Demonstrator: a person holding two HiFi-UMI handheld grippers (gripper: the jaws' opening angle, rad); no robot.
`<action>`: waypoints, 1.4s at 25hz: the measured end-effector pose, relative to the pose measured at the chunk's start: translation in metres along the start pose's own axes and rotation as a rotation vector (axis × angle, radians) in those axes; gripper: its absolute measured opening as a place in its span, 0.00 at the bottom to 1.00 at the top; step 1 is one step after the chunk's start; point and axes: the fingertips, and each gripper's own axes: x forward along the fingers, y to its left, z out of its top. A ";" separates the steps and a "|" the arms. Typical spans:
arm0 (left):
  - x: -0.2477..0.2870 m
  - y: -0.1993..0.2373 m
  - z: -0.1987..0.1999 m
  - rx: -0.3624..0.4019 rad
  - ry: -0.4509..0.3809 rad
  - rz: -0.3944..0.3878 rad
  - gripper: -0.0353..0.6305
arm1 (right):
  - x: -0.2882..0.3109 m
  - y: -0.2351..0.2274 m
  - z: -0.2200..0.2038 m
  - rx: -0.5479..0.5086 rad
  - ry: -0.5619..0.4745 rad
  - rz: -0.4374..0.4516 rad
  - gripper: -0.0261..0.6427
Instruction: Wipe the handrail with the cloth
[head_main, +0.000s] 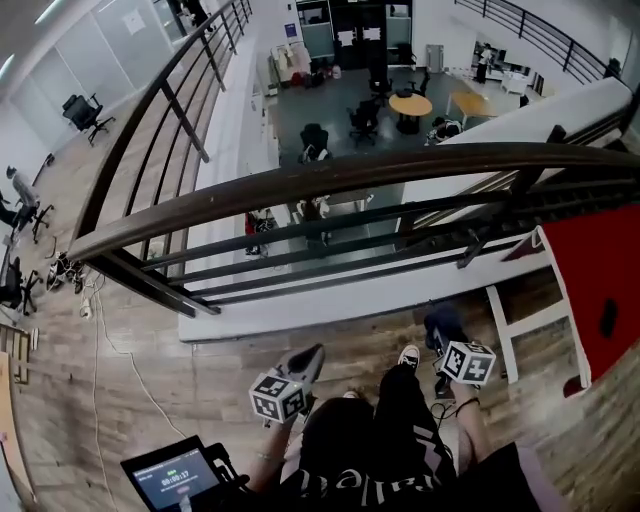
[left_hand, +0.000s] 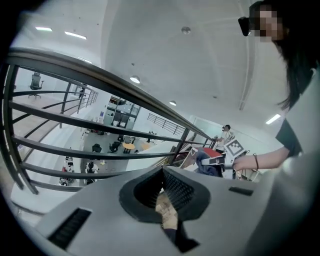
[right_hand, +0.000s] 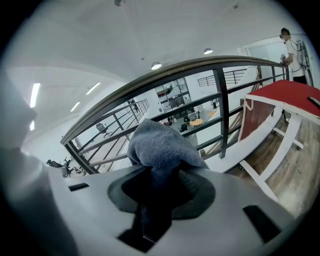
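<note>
Cloth (right_hand: 162, 145) – a grey-blue bundle – is held pinched in the fingers of the right gripper (right_hand: 160, 172), with its bulk bunched up above the fingertips and a dark tail drawn down between them. In the head view the cloth (head_main: 443, 322) is seen low in the frame, over the wooden floor (head_main: 230, 355) and close to the person's shoe (head_main: 408, 356), on the near side of the handrail (head_main: 350, 175) and apart from it. The right gripper (head_main: 445, 345) is carried just under the bundle.

The handrail is seen as a dark brown curved bar that sweeps from the left edge to the right edge, with thinner dark rails (head_main: 330, 225) run beneath it. Beyond it a lower floor with a round table (head_main: 410, 104) and office chairs is shown.

The left gripper (head_main: 305, 362) is held level with the right one, to its left, also short of the handrail. Its fingers (left_hand: 175, 187) are brought together at the tips – nothing is gripped between them.

A red panel (head_main: 590, 280) in a white frame is stood at the right, and a tablet (head_main: 175, 475) is seen at the bottom left.
</note>
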 end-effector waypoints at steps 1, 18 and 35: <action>-0.005 0.000 -0.001 0.001 -0.007 -0.001 0.06 | -0.004 0.009 -0.006 -0.002 0.000 0.008 0.19; -0.042 -0.058 0.009 -0.012 -0.117 0.022 0.06 | -0.052 0.097 -0.017 -0.093 0.017 0.168 0.19; -0.039 -0.208 -0.047 0.001 -0.117 0.028 0.06 | -0.158 0.048 -0.065 -0.150 0.076 0.269 0.19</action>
